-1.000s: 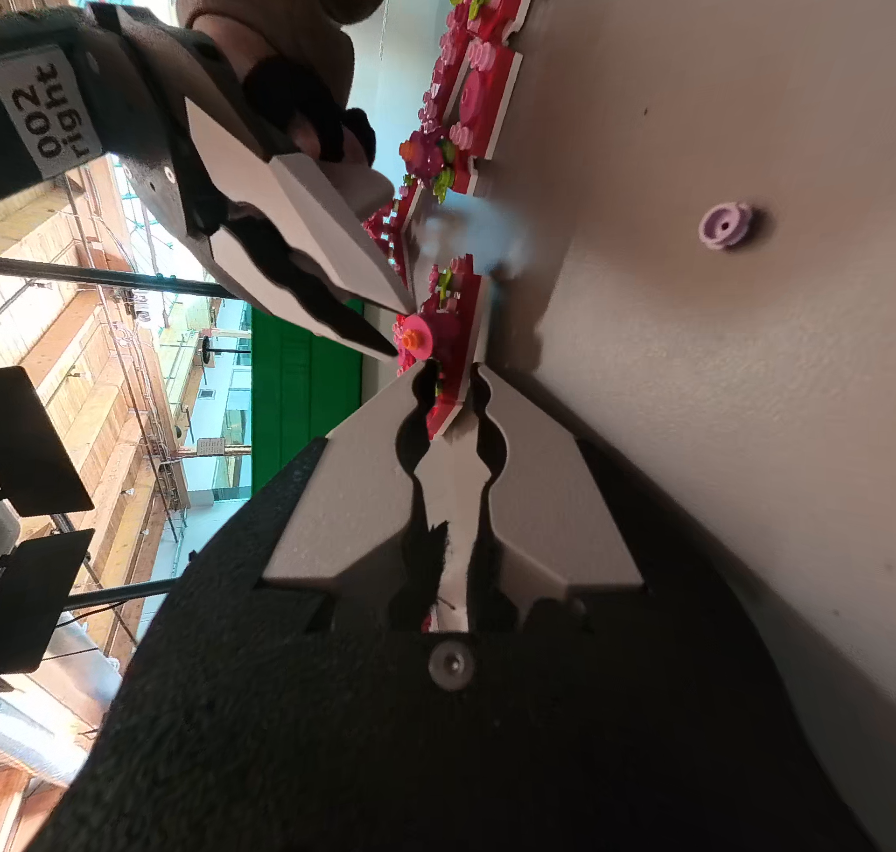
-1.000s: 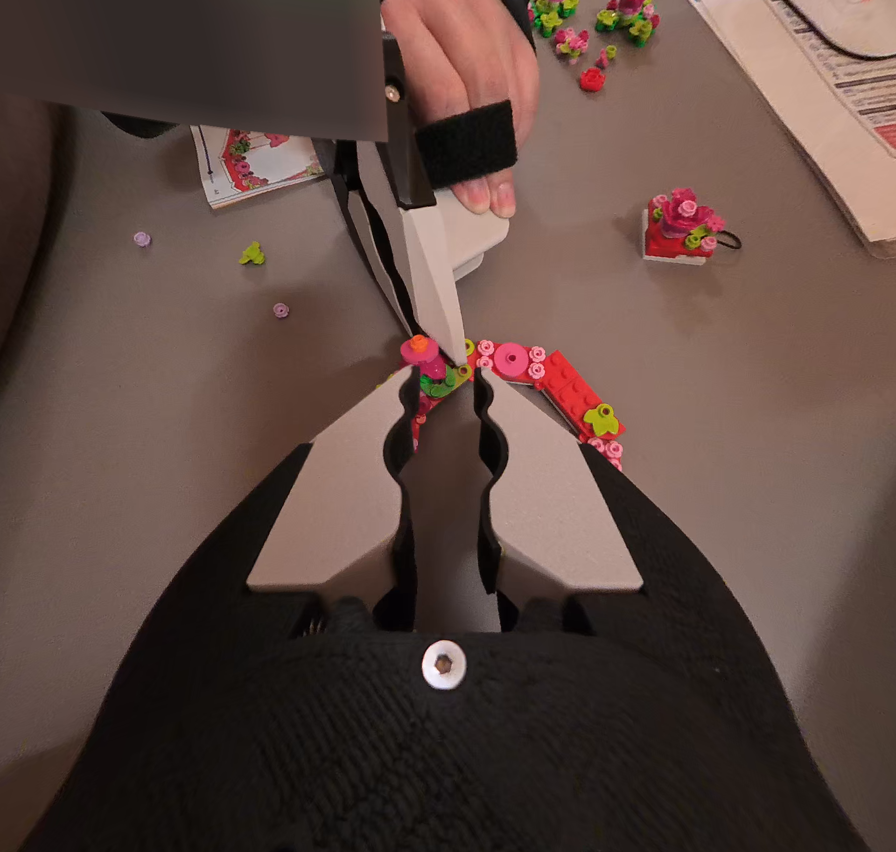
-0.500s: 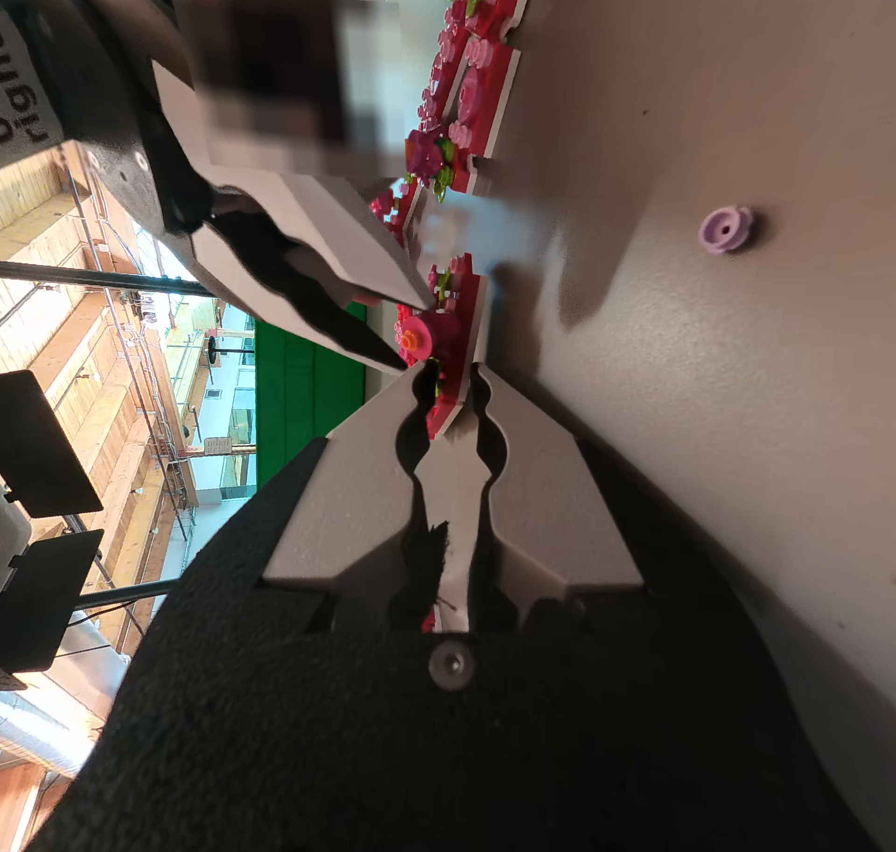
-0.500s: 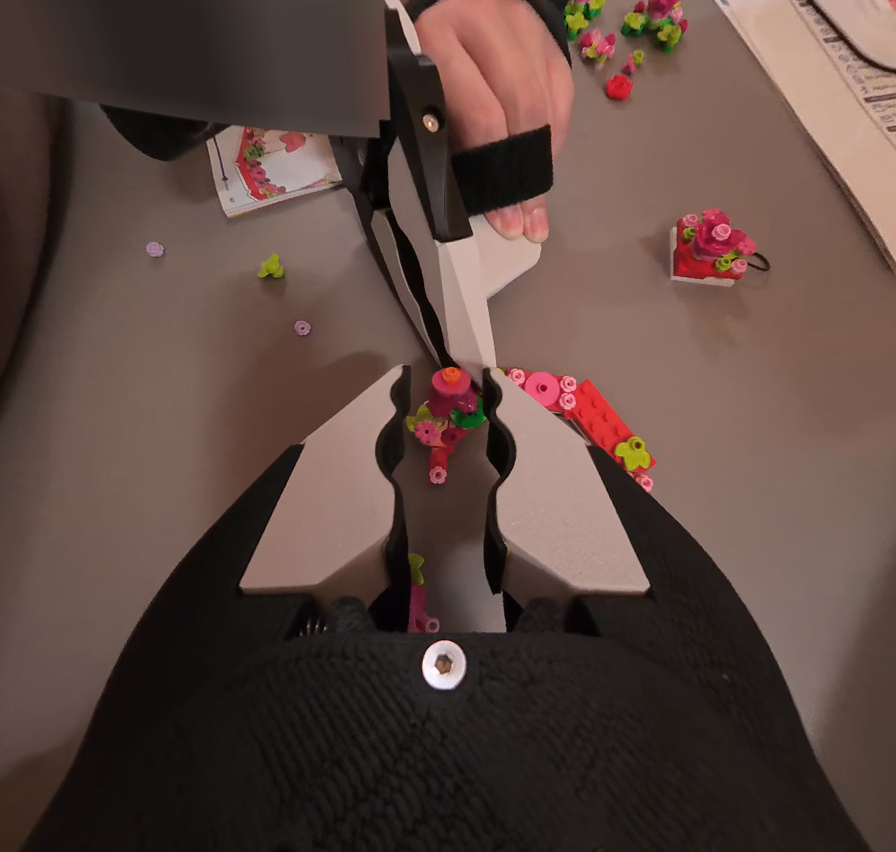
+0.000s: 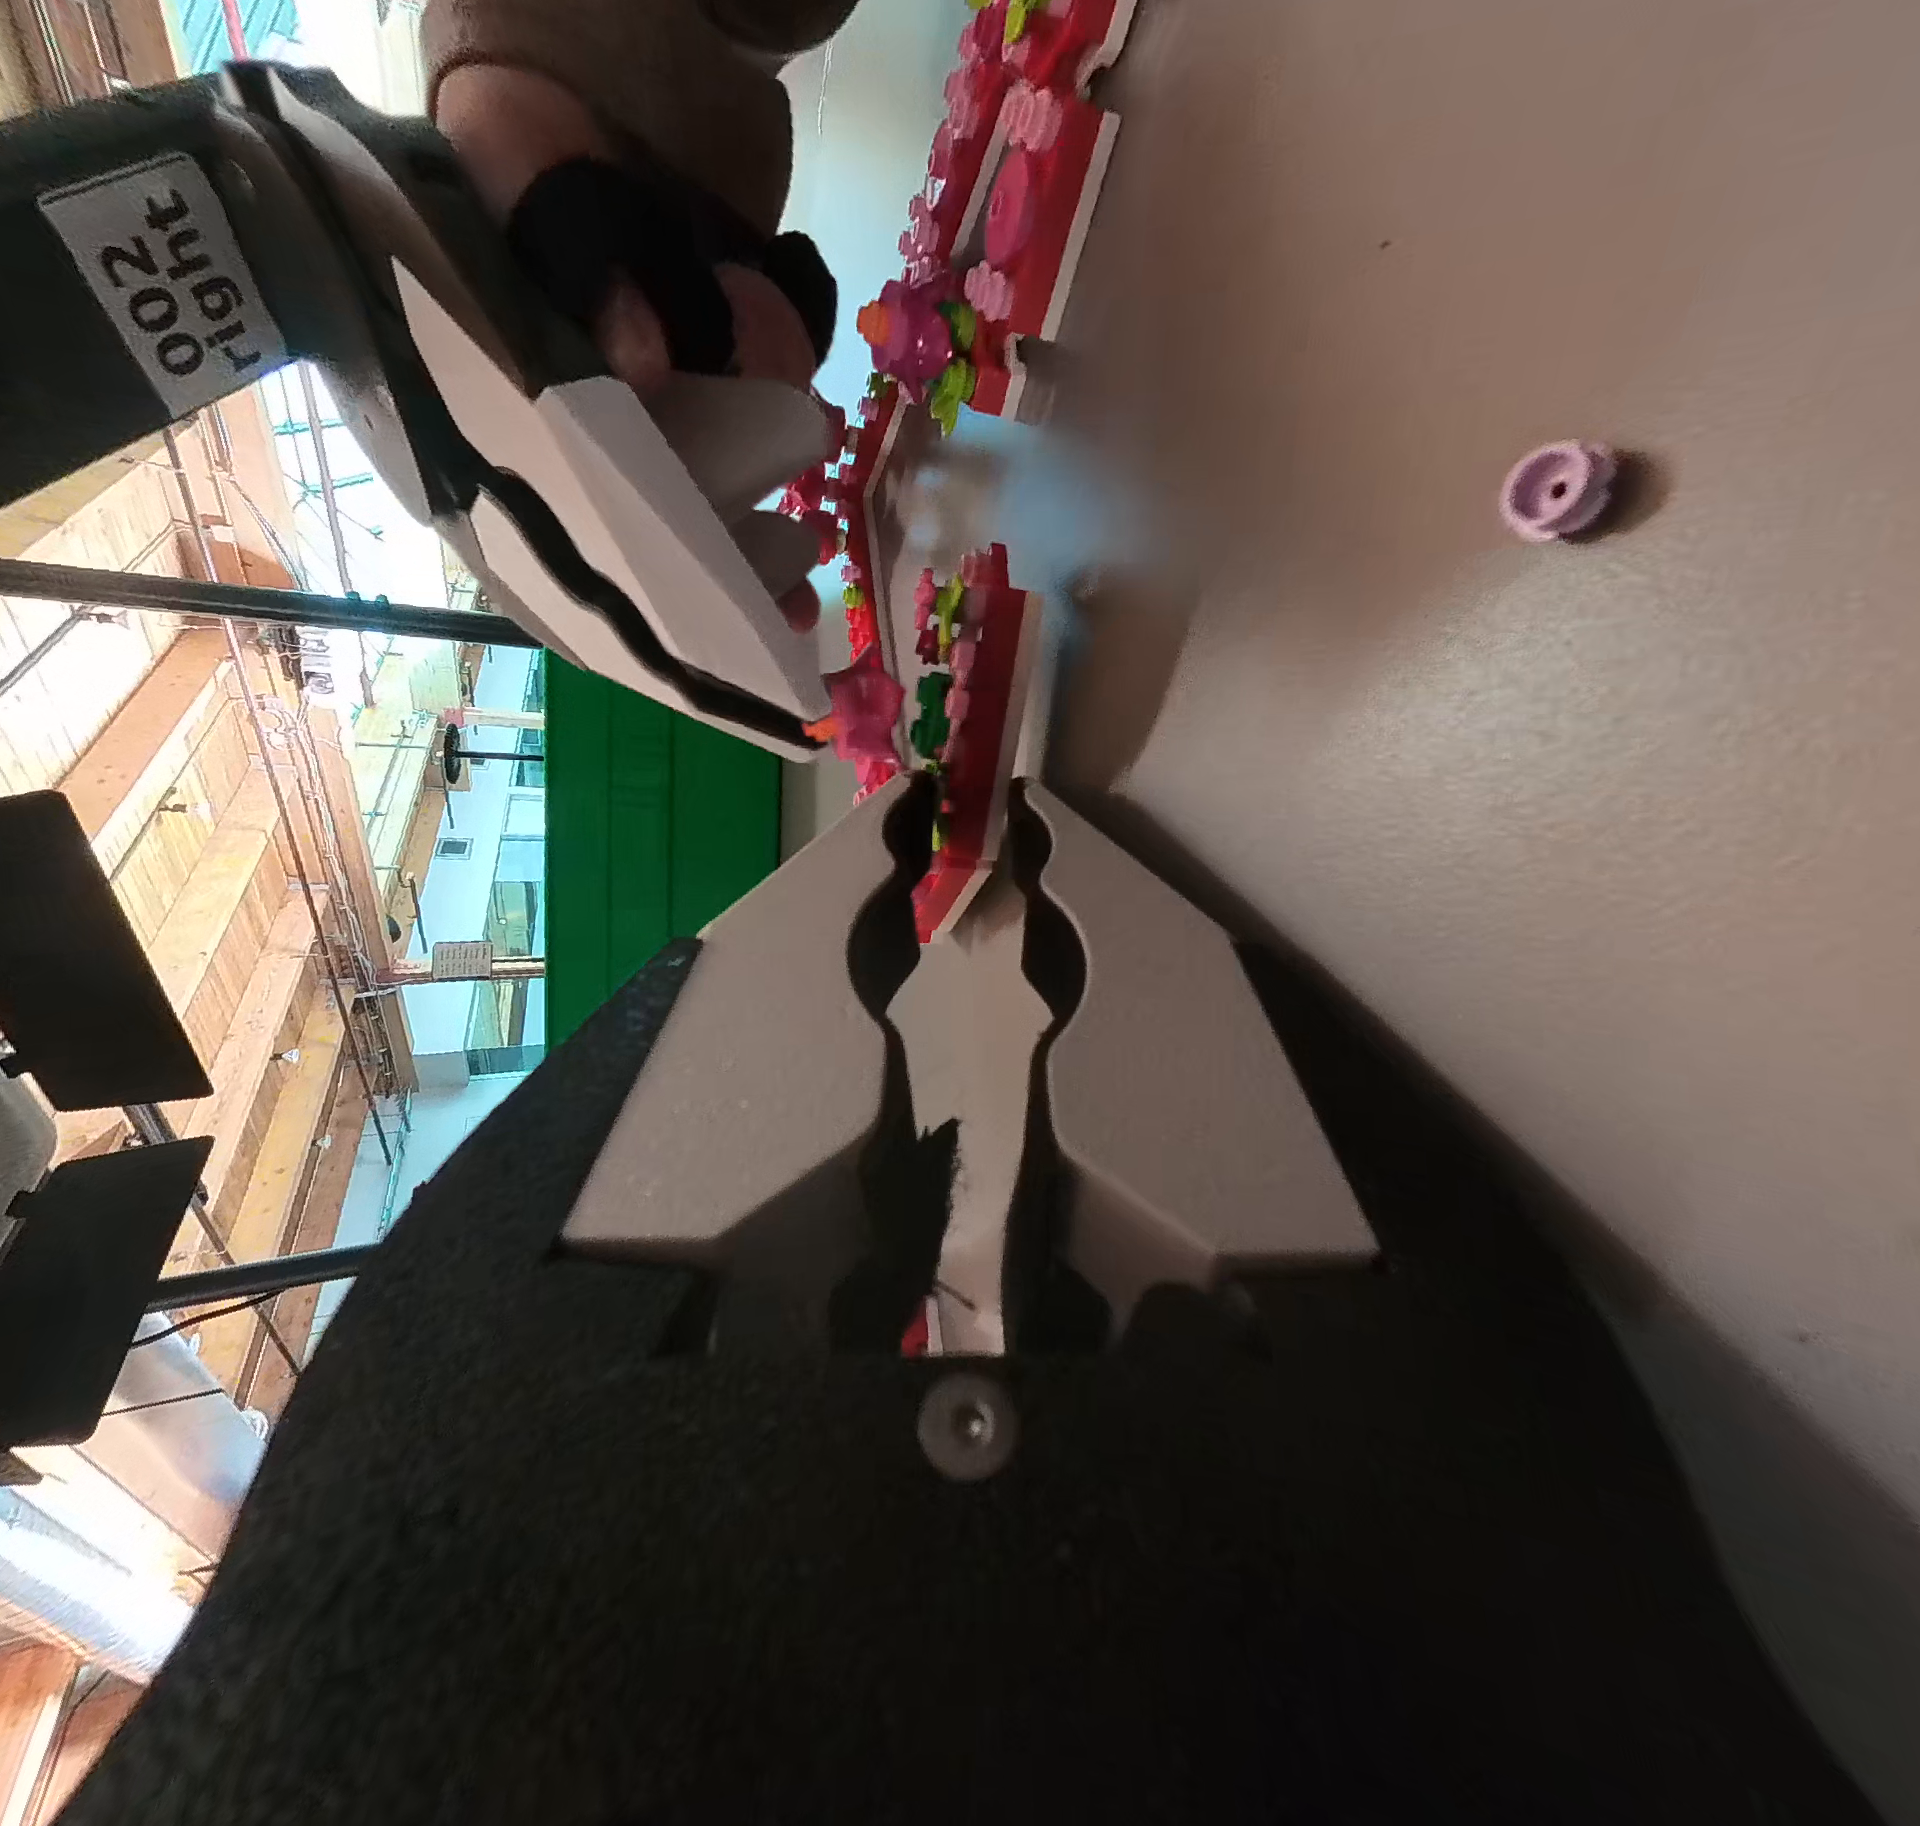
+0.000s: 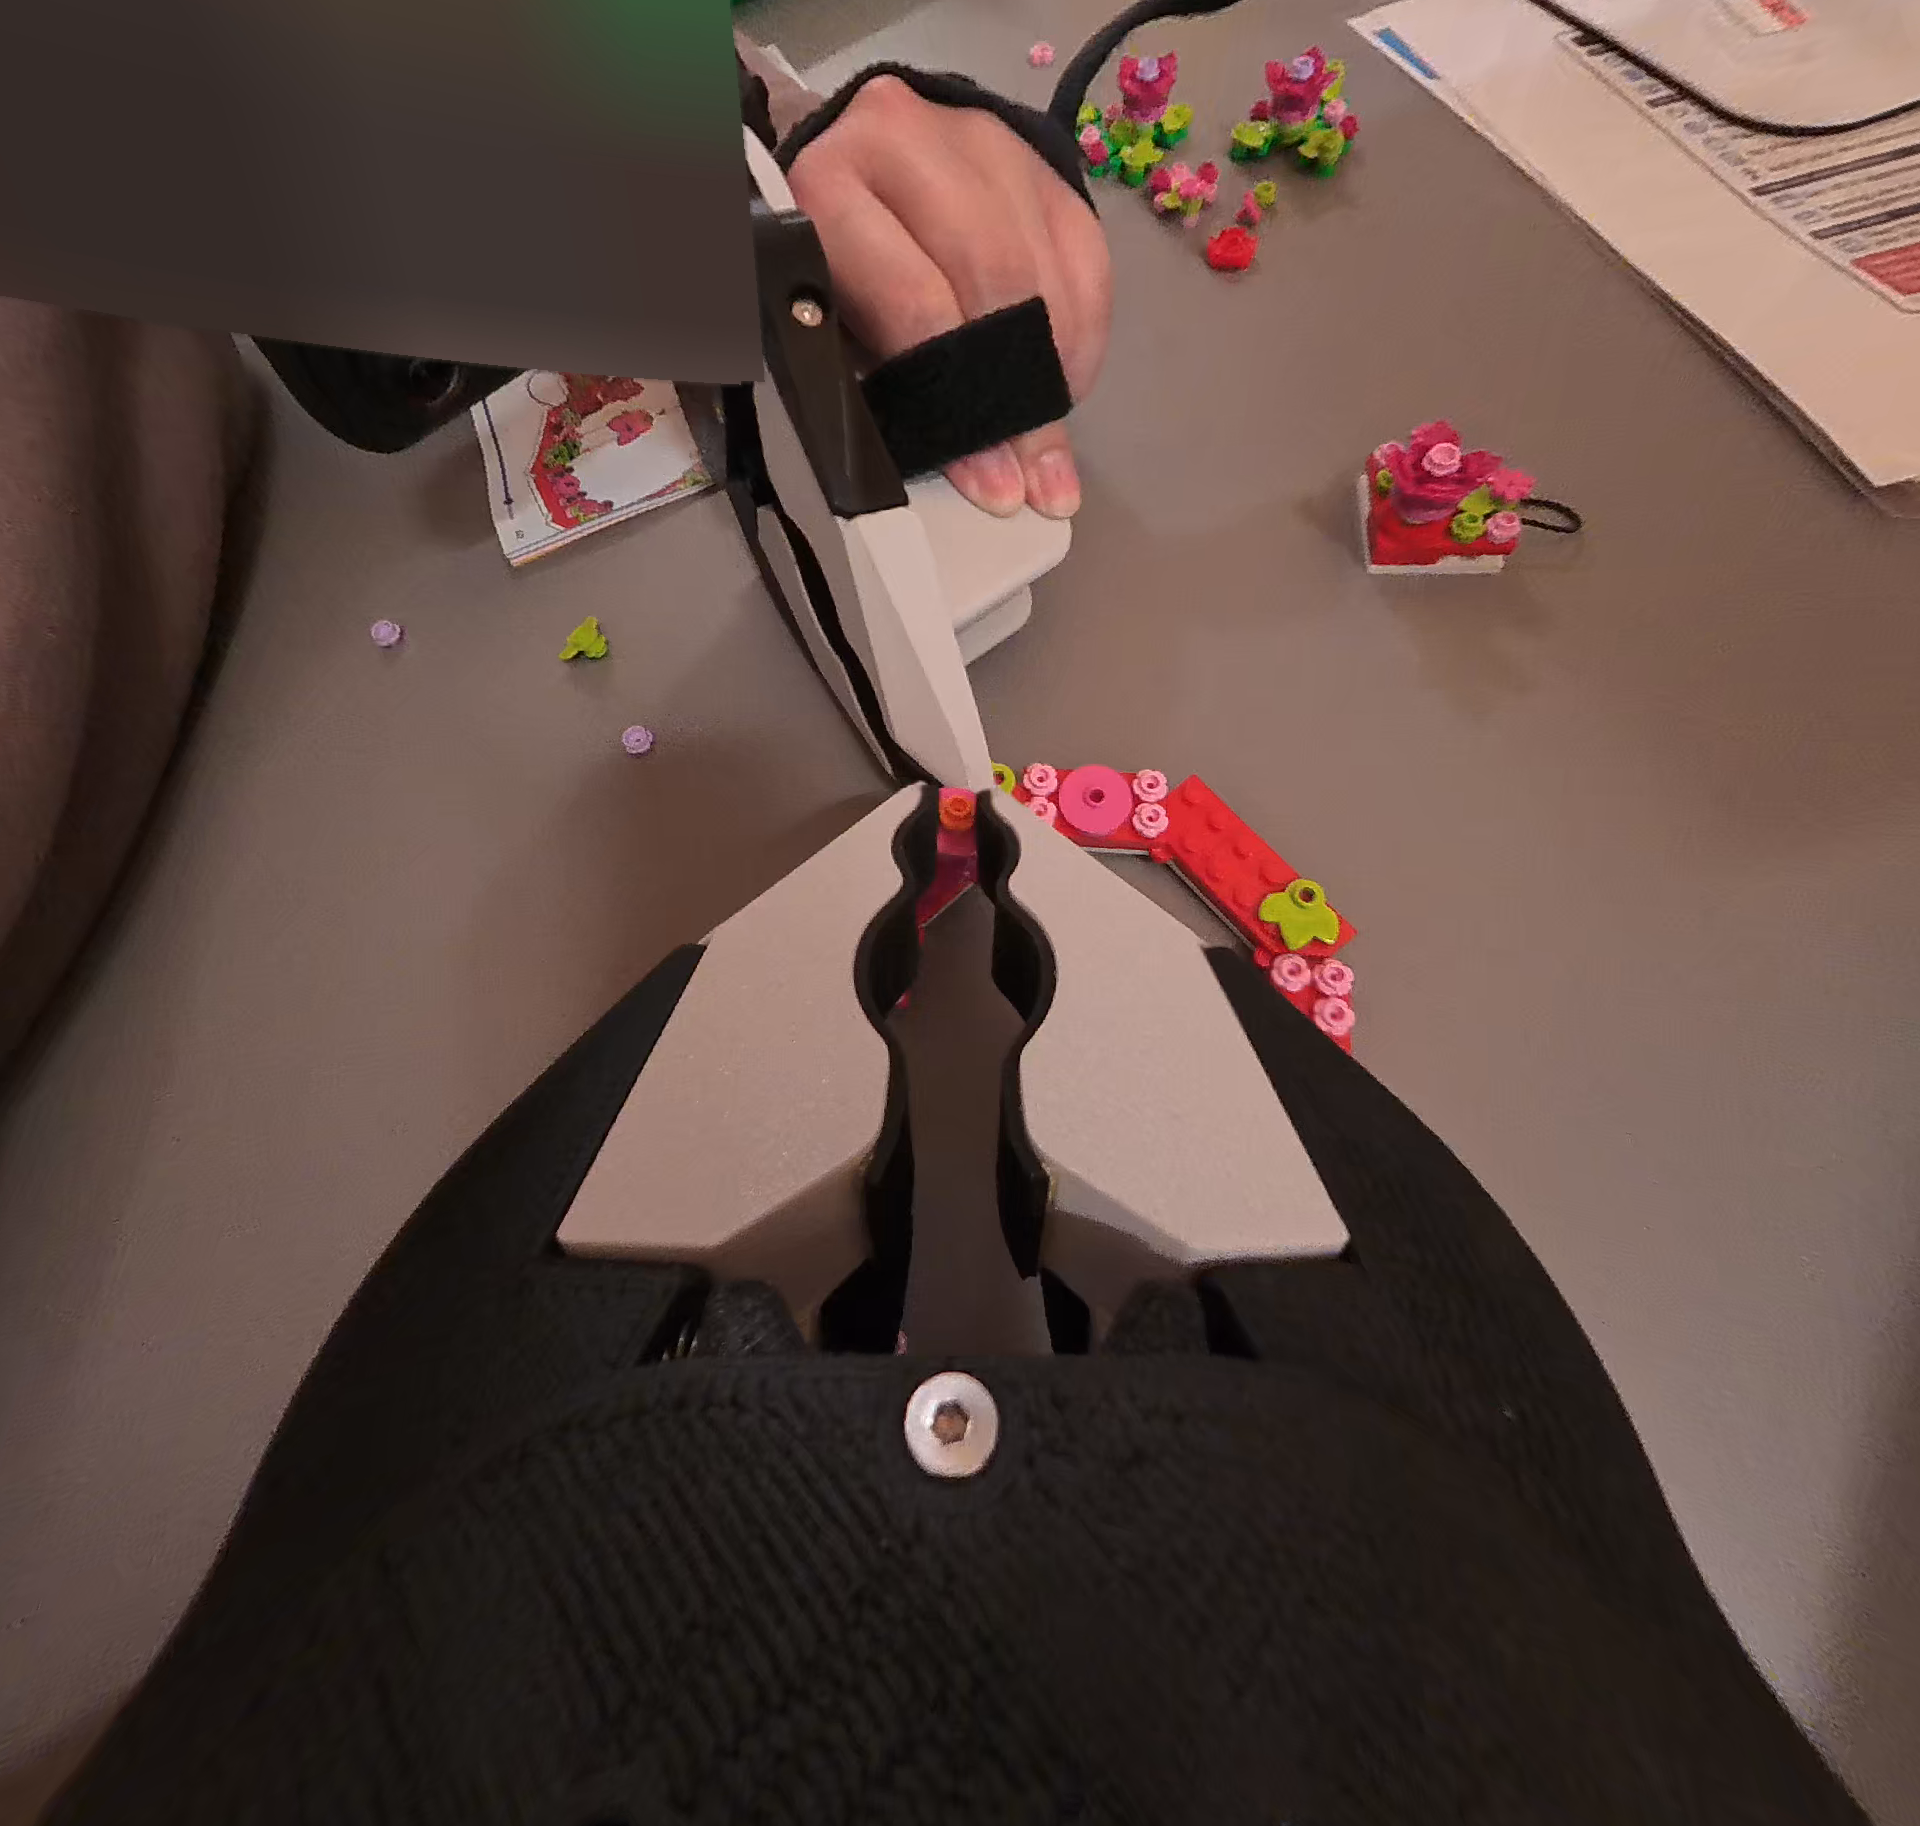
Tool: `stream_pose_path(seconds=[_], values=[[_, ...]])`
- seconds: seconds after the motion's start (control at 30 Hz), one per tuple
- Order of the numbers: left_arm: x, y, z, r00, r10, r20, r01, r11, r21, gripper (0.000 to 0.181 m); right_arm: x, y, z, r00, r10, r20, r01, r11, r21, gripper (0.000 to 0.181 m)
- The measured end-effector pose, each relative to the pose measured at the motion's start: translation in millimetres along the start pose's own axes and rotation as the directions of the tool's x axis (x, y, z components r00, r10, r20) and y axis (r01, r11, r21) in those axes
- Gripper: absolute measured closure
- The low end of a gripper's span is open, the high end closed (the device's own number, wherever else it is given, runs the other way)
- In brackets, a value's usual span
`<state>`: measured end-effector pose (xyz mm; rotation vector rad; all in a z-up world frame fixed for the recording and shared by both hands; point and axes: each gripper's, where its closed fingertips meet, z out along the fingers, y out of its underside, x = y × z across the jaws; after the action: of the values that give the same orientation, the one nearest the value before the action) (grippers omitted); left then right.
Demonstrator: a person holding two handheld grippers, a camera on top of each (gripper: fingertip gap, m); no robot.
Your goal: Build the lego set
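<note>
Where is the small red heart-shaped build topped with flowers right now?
In the right wrist view, the small red heart-shaped build sits alone on the grey table, right of the hand and below the white papers.

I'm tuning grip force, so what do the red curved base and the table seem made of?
Red curved studded base: apparently hard glossy plastic, with moulded studs and crisp edges. Grey table: smooth matte surface, soft reflections; laminate or coated board, can't tell which.
</note>
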<state>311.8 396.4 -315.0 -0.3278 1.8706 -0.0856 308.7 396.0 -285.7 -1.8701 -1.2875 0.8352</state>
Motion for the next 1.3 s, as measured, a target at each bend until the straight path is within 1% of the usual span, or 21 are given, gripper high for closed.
stream_pose_path(seconds=[0.1, 0.33, 0.63, 0.83, 0.87, 0.93, 1.3], values=[[0.0, 0.0, 0.0, 1.0, 0.0, 0.0, 0.0, 1.0, 0.0, 0.17, 1.6, -0.4, -2.8, 1.0, 0.012, 0.002, -0.012, 1.0, 0.016, 0.176], [0.0, -0.1, -0.1, 1.0, 0.0, 0.001, 0.0, 1.0, 0.0, 0.17, -1.7, 4.5, 1.2, 0.999, 0.024, 0.024, -0.024, 1.0, -0.012, 0.176], [-0.1, -0.1, -0.1, 1.0, -0.005, 0.0, 0.005, 1.0, 0.007, 0.169, -3.5, 5.8, 0.5, 0.999, 0.035, 0.039, -0.034, 0.999, -0.013, 0.171], [-0.7, 0.3, -0.4, 1.0, -0.03, -0.005, 0.03, 1.0, 0.001, 0.169, -3.0, 4.6, 1.0, 0.999, 0.033, 0.035, -0.033, 0.999, -0.008, 0.17], [-2.2, 0.5, -0.2, 0.999, -0.039, 0.001, 0.039, 0.999, -0.002, 0.165, -3.1, 4.6, 1.4, 0.999, 0.032, 0.034, -0.032, 0.999, -0.009, 0.169], [-2.4, 0.8, 0.1, 0.998, -0.064, -0.005, 0.064, 0.998, -0.003, 0.164, -3.7, 5.1, 2.9, 0.999, 0.03, 0.037, -0.03, 0.999, -0.012, 0.166], [-2.0, 3.4, 0.9, 0.996, -0.086, -0.015, 0.085, 0.996, -0.019, 0.165, -5.2, 8.5, 4.7, 0.998, 0.036, 0.052, -0.035, 0.999, -0.03, 0.17]])
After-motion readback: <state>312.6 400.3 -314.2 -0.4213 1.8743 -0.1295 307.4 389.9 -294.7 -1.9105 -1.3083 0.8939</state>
